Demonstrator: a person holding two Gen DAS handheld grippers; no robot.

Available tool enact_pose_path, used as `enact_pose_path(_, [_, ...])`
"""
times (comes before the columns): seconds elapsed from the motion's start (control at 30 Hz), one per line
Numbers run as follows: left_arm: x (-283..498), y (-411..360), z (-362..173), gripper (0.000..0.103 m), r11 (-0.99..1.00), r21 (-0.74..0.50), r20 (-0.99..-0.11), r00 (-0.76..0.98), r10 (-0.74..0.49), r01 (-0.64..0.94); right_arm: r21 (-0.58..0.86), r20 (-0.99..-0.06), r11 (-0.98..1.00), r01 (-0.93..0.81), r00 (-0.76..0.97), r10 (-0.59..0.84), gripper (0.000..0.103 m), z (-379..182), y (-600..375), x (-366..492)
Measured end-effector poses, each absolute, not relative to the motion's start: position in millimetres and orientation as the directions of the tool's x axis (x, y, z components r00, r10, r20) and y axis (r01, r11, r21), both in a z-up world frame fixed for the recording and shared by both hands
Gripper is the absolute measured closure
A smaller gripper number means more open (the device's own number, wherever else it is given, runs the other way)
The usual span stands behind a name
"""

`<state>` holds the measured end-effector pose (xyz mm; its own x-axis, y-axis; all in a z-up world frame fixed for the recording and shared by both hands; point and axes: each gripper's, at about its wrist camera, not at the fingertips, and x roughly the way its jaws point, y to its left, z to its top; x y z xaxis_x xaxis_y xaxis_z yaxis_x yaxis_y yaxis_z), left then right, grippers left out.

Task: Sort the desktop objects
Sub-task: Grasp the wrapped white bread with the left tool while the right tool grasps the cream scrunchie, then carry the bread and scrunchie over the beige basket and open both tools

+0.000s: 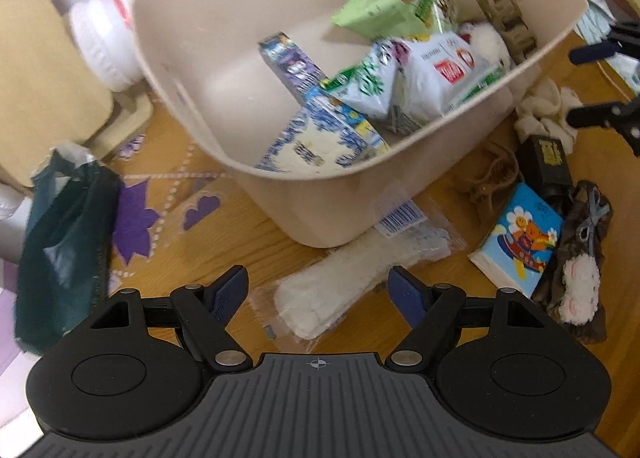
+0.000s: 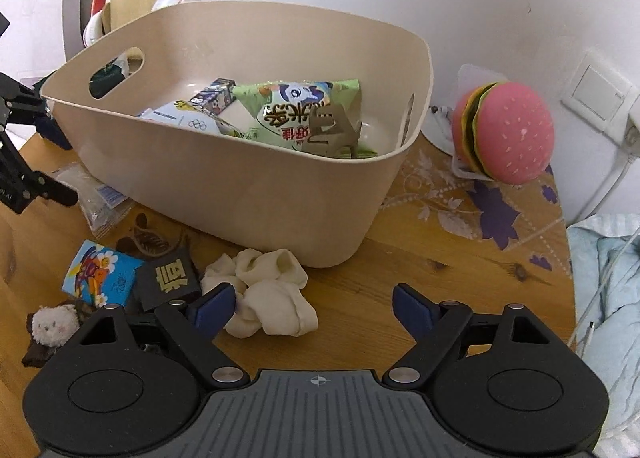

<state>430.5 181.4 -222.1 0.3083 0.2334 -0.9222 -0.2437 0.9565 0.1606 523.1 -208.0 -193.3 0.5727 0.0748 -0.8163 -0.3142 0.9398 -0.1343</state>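
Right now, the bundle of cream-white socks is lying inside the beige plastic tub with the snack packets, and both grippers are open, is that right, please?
Not quite: the bundle of cream-white socks lies on the wooden table outside the beige plastic tub, just ahead of the right gripper, as the right wrist view shows. The snack packets are inside, and the left gripper and right are open.

smooth matt plastic tub [image 2: 256,193], glossy snack bags [image 1: 400,85], grained wooden table [image 2: 440,270].

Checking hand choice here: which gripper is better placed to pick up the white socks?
Right. The right gripper is open with the white socks just ahead by its left finger; the left gripper faces a plastic packet.
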Motion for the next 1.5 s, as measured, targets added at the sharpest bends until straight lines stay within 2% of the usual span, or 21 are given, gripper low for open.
enact_pose_path(0.23, [438.6, 184.5, -235.3, 0.020, 0.968, 0.112, -0.937, 0.300, 0.179, -0.225, -0.111, -0.840, 0.944, -0.311, 0.537, 0.079, 0.020, -205.8, -202.6, 533.1])
enact_pose_path(0.43, [437.8, 180.7, -239.2, 0.024, 0.969, 0.086, -0.934, 0.321, 0.159, -0.231, -0.083, -0.857, 0.942, -0.324, 0.506, 0.099, 0.032, -213.9, -198.5, 530.7])
enact_pose_path(0.53, [436.8, 179.1, -238.6, 0.033, 0.969, 0.084, -0.932, 0.325, 0.158, -0.231, -0.053, -0.868, 0.939, -0.339, 0.481, 0.125, 0.048, -216.4, -197.2, 528.9])
enact_pose_path(0.57, [436.6, 178.5, -238.4, 0.036, 0.969, 0.083, -0.932, 0.325, 0.158, -0.231, -0.041, -0.871, 0.936, -0.350, 0.471, 0.138, 0.057, -216.8, -196.6, 528.1])
enact_pose_path(0.6, [436.5, 176.6, -237.7, 0.043, 0.970, 0.083, -0.933, 0.325, 0.157, -0.230, -0.028, -0.871, 0.934, -0.356, 0.467, 0.152, 0.072, -216.4, -196.1, 526.9])
enact_pose_path(0.63, [437.8, 175.6, -235.9, 0.051, 0.971, 0.082, -0.933, 0.325, 0.154, -0.224, -0.016, -0.873, 0.932, -0.362, 0.460, 0.164, 0.075, -215.9, -194.8, 525.3])
enact_pose_path(0.7, [437.2, 171.4, -235.2, 0.058, 0.974, 0.081, -0.935, 0.323, 0.147, -0.211, -0.018, -0.874, 0.928, -0.371, 0.457, 0.166, 0.085, -215.1, -190.2, 520.8])
enact_pose_path(0.9, [430.2, 160.7, -235.8, 0.069, 0.976, 0.069, -0.937, 0.322, 0.134, -0.206, -0.022, -0.878, 0.921, -0.388, 0.448, 0.168, 0.090, -211.7, -179.5, 504.4])
enact_pose_path(1.5, [390.4, 125.3, -223.6, 0.074, 0.969, -0.003, -0.928, 0.361, 0.090, -0.248, -0.037, -0.850, 0.943, -0.331, 0.506, 0.145, 0.091, -180.4, -210.0, 463.7])
